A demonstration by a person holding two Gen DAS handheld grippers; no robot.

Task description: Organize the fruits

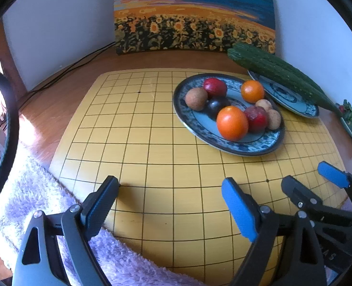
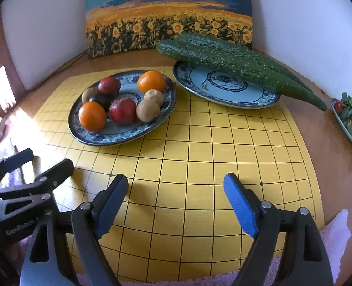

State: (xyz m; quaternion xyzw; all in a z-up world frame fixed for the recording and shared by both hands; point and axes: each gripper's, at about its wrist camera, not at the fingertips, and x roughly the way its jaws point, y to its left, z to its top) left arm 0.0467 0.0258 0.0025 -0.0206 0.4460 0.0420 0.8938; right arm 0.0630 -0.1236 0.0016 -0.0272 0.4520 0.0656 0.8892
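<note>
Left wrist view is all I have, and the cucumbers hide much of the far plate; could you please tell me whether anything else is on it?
Observer: In the right wrist view the far plate shows almost whole. Its middle is bare, and only the cucumbers lie across its far rim.
Operator: Thank you. I only see the edge of the right gripper; is it holding anything?
Observer: No. The right gripper is open and empty, above the yellow grid board on the near side of both plates.
</note>
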